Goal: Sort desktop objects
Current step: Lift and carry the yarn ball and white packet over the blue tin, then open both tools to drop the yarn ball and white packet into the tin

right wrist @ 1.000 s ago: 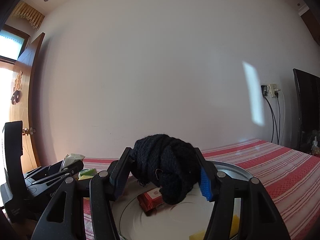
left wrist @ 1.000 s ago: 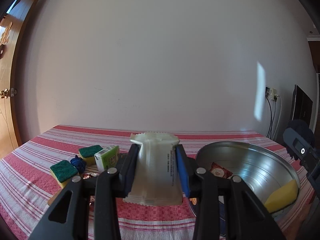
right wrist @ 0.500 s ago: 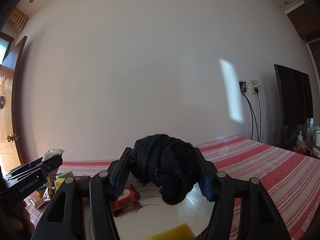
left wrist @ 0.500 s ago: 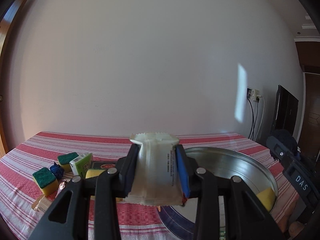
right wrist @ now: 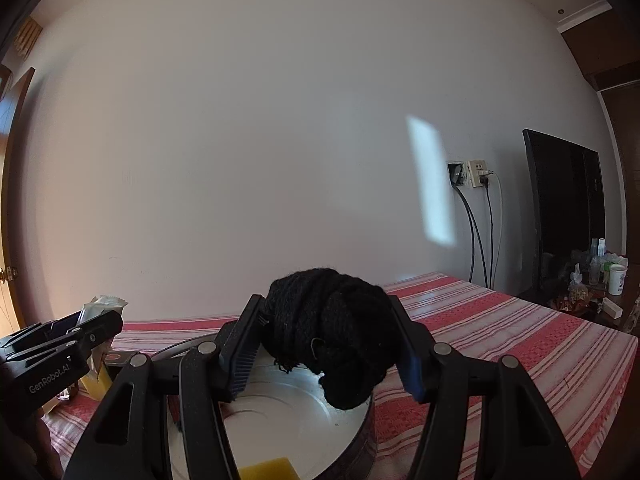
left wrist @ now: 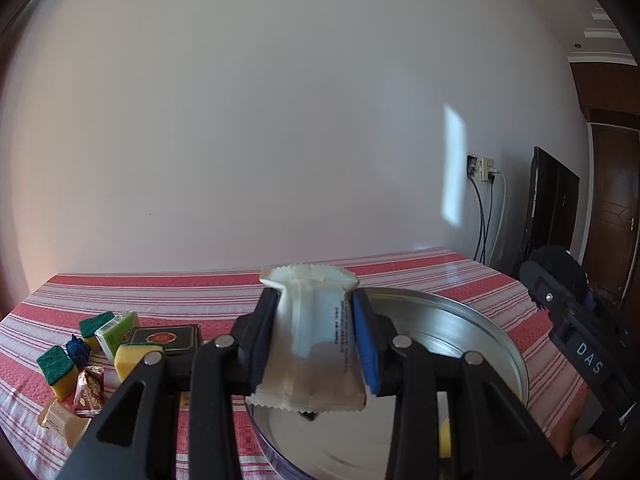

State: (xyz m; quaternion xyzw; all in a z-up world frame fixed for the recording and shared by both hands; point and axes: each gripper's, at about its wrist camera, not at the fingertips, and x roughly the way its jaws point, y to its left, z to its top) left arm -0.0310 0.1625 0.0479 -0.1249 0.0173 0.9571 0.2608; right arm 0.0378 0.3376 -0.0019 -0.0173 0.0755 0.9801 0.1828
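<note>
Left wrist view
Left tongs (left wrist: 316, 344): pinching a white snack packet (left wrist: 310, 344) upright between the pads, over the near-left rim of the metal basin (left wrist: 472, 326).
Packet: crinkly foil-type wrapper, serrated seals top and bottom, squeezed narrow in the middle.
Basin: round, shallow, shiny brushed metal, on the right part of the worktop (left wrist: 200, 292); a yellow scrap shows inside near its right wall.
Worktop: red-and-white striped woven cloth.
Left to sort: near the worktop's left edge lie two green-topped yellow sponges (left wrist: 58, 370), a third sponge (left wrist: 134, 358), a green-and-white carton (left wrist: 116, 330), a dark flat box (left wrist: 166, 338), a blue knotted item (left wrist: 78, 350), a brown foil sweet (left wrist: 90, 390) and a tan wrapper (left wrist: 60, 422).

Right wrist view
Right tongs (right wrist: 328, 344): clamped on a black knitted bundle (right wrist: 328, 332), soft and lumpy, sagging below the pads, above the basin (right wrist: 280, 404).
In the basin: a yellow sponge (right wrist: 266, 470) at its near side; other contents hidden.
Left tongs, seen at the left edge: packet top sticking out.
Progress: my guess is early to midway; both loads appear ready to drop, and the left-edge cluster waits.
</note>
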